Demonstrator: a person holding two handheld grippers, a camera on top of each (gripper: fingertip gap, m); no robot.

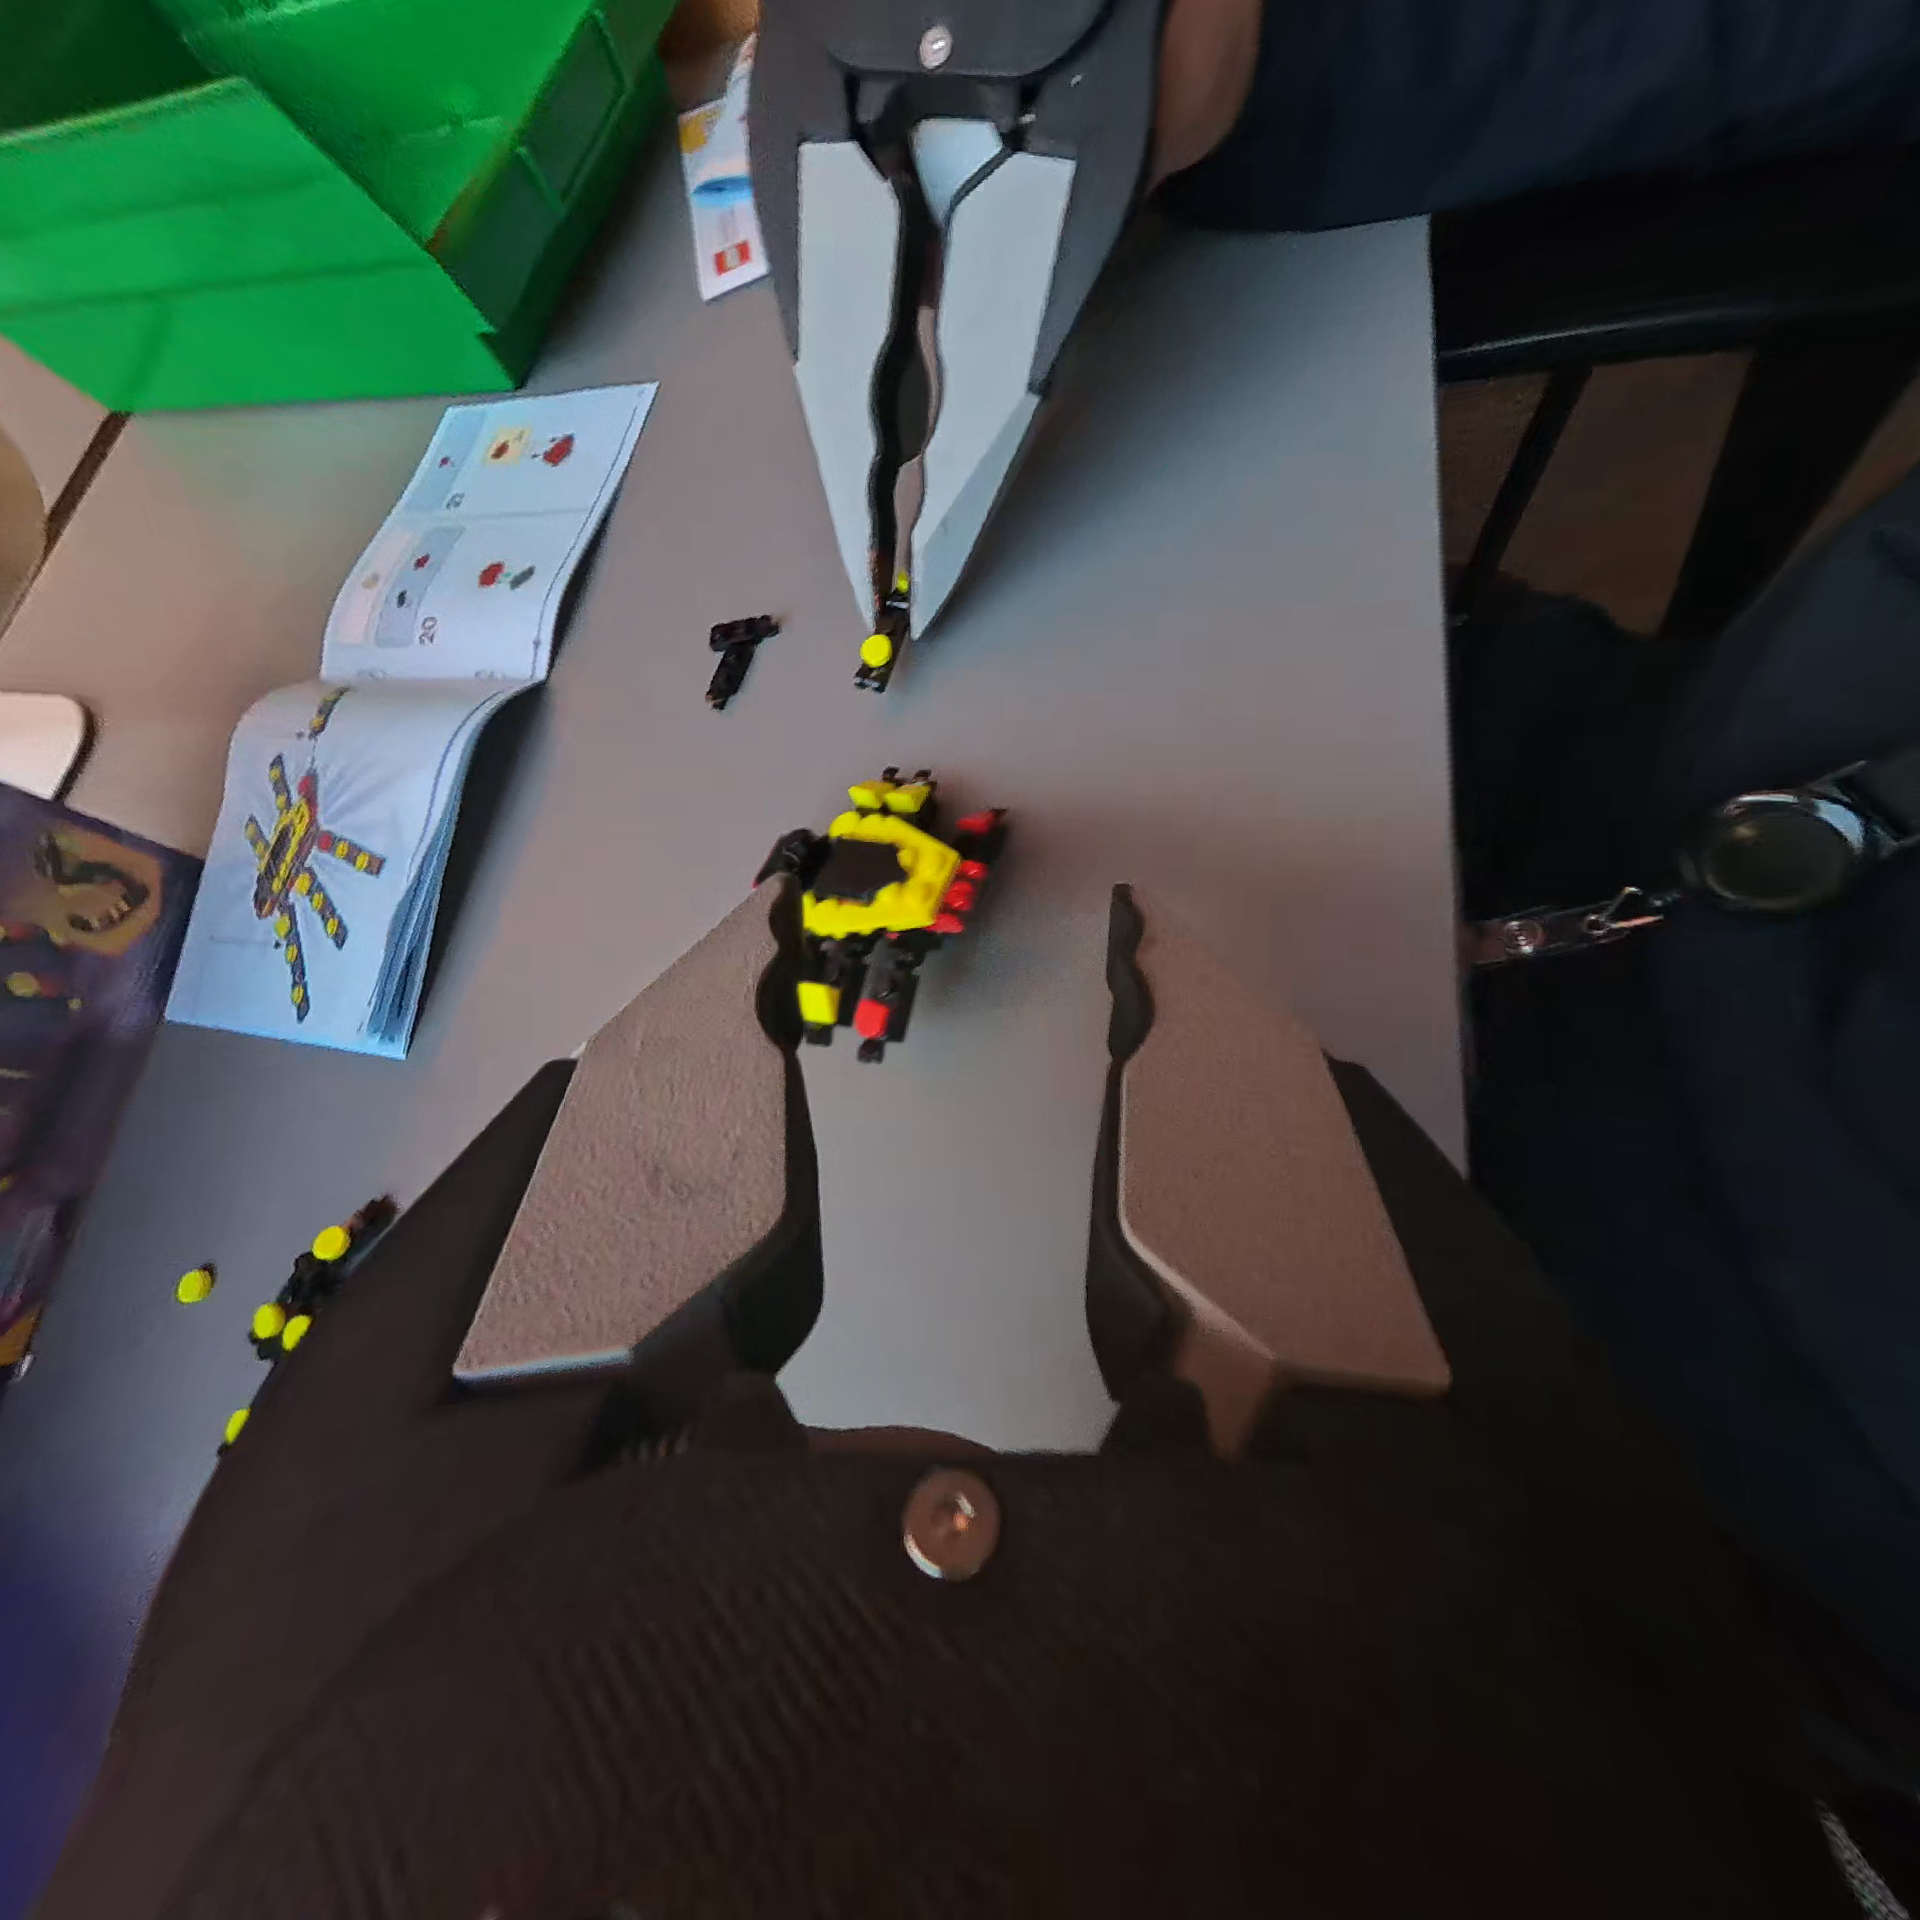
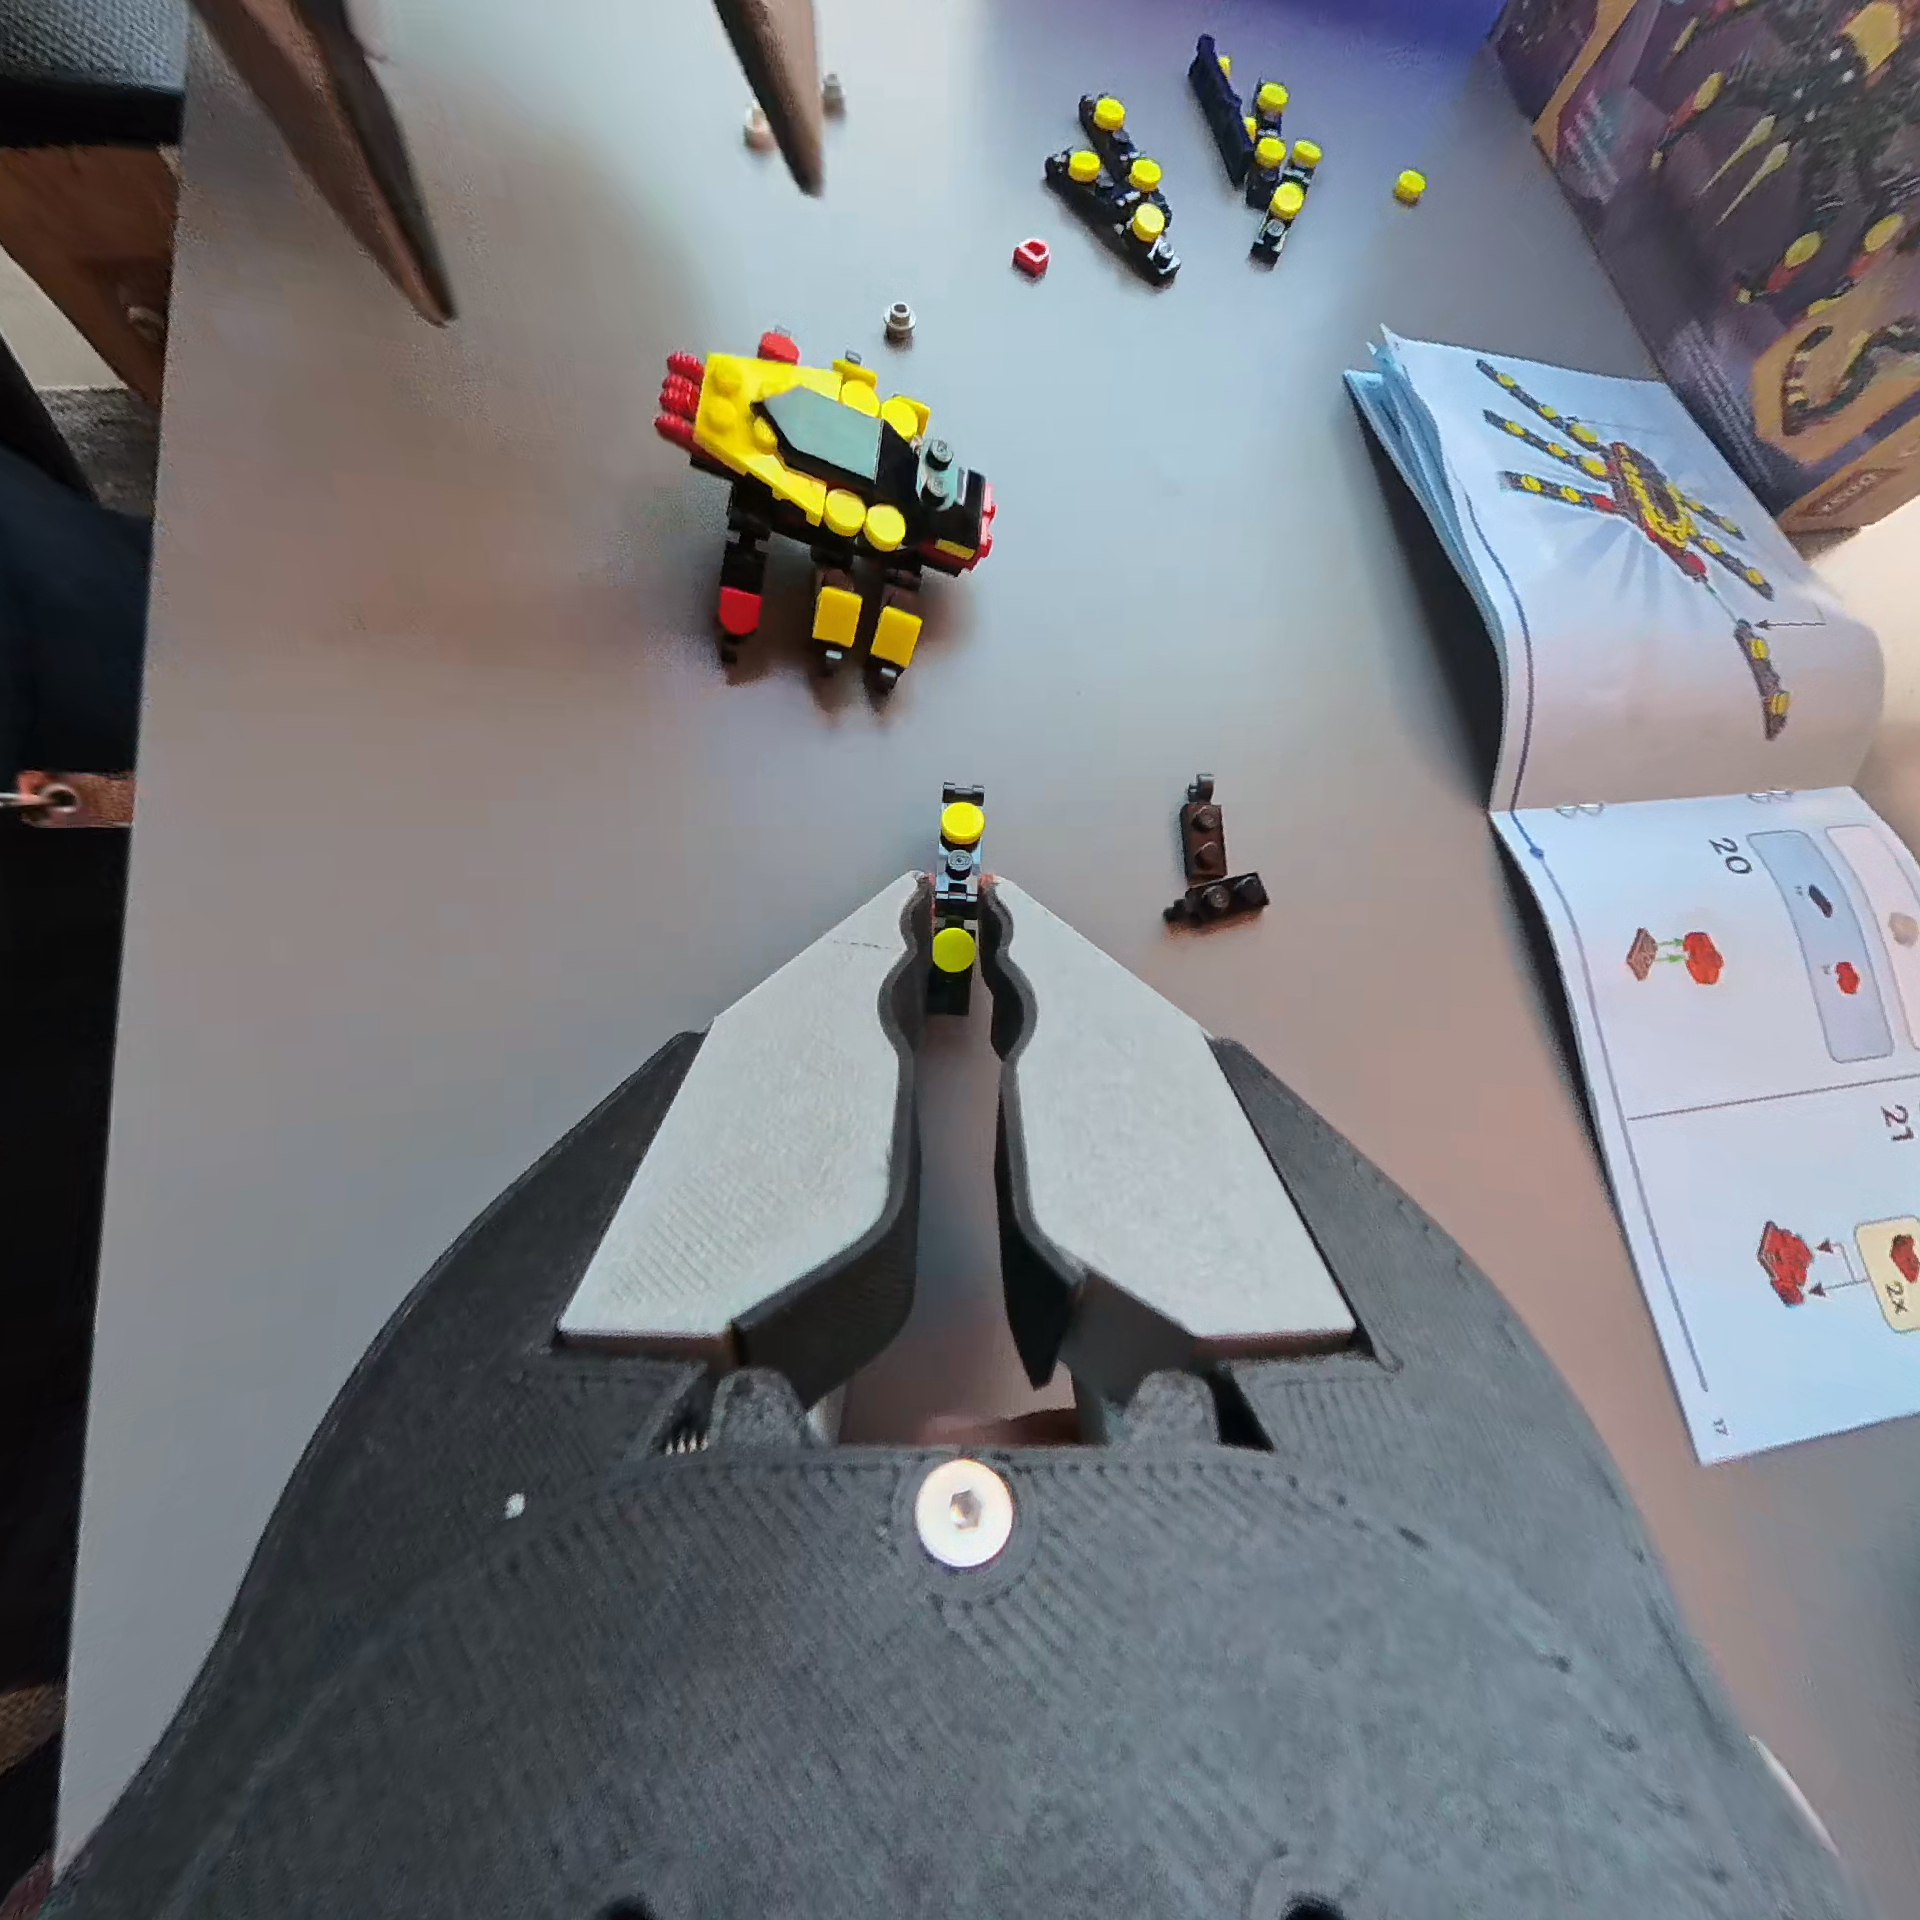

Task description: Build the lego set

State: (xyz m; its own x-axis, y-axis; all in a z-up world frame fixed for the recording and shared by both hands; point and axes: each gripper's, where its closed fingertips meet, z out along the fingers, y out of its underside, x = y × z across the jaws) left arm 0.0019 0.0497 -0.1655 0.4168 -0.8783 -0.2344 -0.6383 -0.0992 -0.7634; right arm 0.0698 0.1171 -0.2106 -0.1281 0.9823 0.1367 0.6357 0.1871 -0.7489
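**Right claw pinching leg segment; spider body free on worktop**

Right claw [image 2: 954, 883]: pressed onto a black leg segment with yellow round tiles [image 2: 957, 904], tips gripping its middle, front end projecting beyond the fingertips, low over the grey worktop [image 2: 416, 935]. Same segment seen from the far side in the left wrist view [image 1: 881, 655], its end at or just above the surface; contact cannot be told.

Left claw [image 1: 951, 914]: spread wide, holding nothing. Left finger [image 1: 769, 914] overlapping the edge of the spider body [image 1: 878, 883] in the picture; actual touch cannot be told.

Spider body [image 2: 821, 468]: yellow and black with red parts, standing on the worktop on short legs, apart from the right claw, ahead and to its left.

Also on worktop:
- two small dark hinge plates [image 2: 1210, 862] in an L, just right of the held segment
- cluster of finished black-and-yellow leg segments [image 2: 1174, 171] at the far side, with one loose yellow round tile [image 2: 1409, 185] and one small red piece [image 2: 1031, 257] nearby
- small grey stud piece [image 2: 900, 320] beside the body
- open instruction booklet [image 2: 1662, 831] to the right, set box [image 2: 1745, 208] beyond it
- green boxes [image 1: 260, 187] at the far corner in the left wrist view
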